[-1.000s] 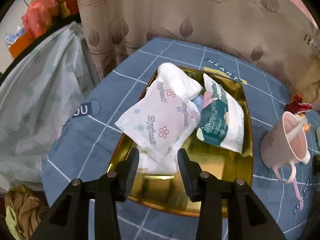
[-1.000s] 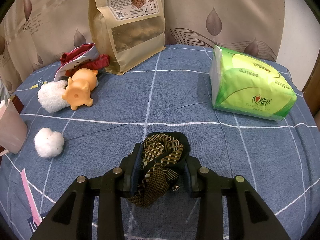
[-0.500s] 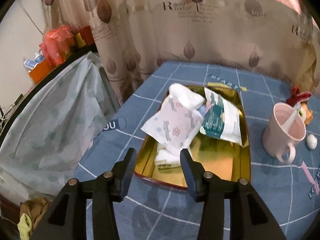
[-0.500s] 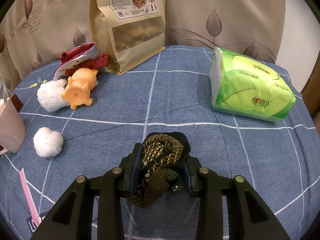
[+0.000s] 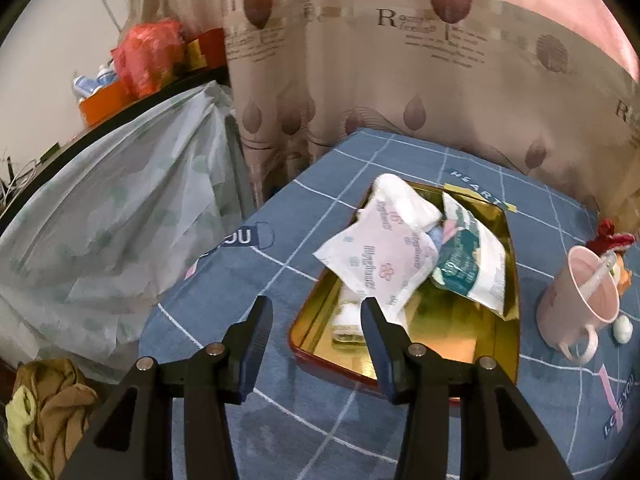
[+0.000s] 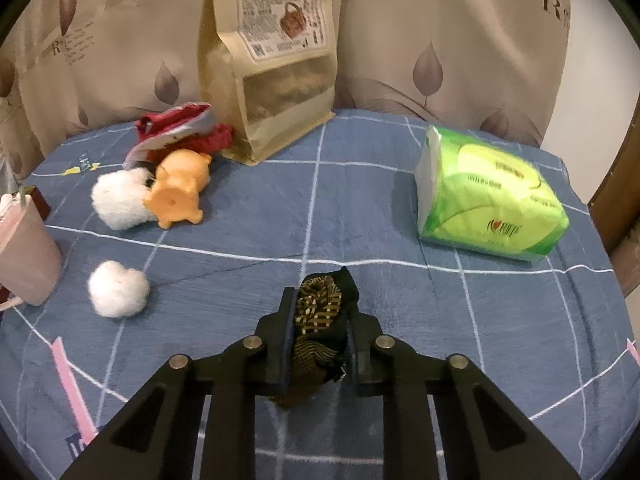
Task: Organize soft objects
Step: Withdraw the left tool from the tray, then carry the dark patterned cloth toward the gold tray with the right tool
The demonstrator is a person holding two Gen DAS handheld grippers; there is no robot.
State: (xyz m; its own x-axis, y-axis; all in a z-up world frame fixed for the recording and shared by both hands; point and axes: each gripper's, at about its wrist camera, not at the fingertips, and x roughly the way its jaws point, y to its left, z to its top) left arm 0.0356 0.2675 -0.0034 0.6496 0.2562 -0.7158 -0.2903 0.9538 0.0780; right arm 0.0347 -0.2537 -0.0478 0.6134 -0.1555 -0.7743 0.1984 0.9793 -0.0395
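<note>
In the right wrist view my right gripper is shut on a rolled black and gold patterned cloth, squeezed narrow between the pads just over the blue checked tablecloth. In the left wrist view my left gripper stands open and holds nothing, at the near left corner of a gold tray. In the tray lie a white floral soft pack and a green and white pack. A white cotton ball, a white fluffy pad and an orange pig toy lie on the cloth to the left.
A green tissue pack lies at the right, a tall kraft bag stands at the back beside a red pouch. A pink mug stands right of the tray. A plastic-covered heap sits off the table's left edge. Curtains hang behind.
My right gripper's jaws have closed tighter on the patterned cloth. The left gripper has drawn back and up from the tray, its fingers a little wider apart.
</note>
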